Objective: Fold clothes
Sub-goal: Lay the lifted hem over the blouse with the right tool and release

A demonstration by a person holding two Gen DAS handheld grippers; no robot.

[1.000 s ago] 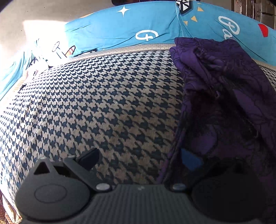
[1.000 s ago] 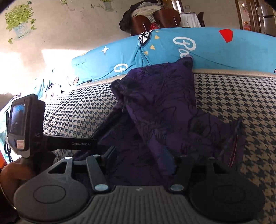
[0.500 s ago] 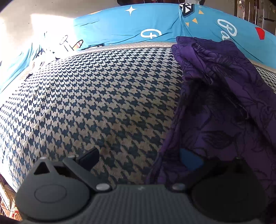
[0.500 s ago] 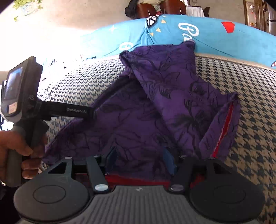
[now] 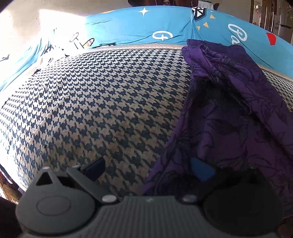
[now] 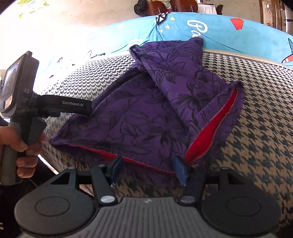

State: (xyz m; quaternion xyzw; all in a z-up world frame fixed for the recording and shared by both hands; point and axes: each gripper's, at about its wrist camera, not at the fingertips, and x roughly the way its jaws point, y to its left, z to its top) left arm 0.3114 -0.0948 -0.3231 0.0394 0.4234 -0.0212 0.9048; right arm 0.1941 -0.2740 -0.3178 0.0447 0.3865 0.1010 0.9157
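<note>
One purple garment (image 6: 146,113) lies on the houndstooth surface (image 5: 91,109). Both tongs stand apart: left tongs (image 5: 148,168), marked "GenRobot.AI", and right tongs (image 6: 148,170) straddle its hem.

In the left wrist view the purple garment (image 5: 238,113) runs off the right edge and drapes over one of the left gripper's fingers (image 5: 201,172), so whether that gripper (image 5: 148,168) pinches cloth cannot be told. In the right wrist view the hand (image 6: 20,146) is cut by the left edge, and the chairs (image 6: 164,7) by the top.
</note>
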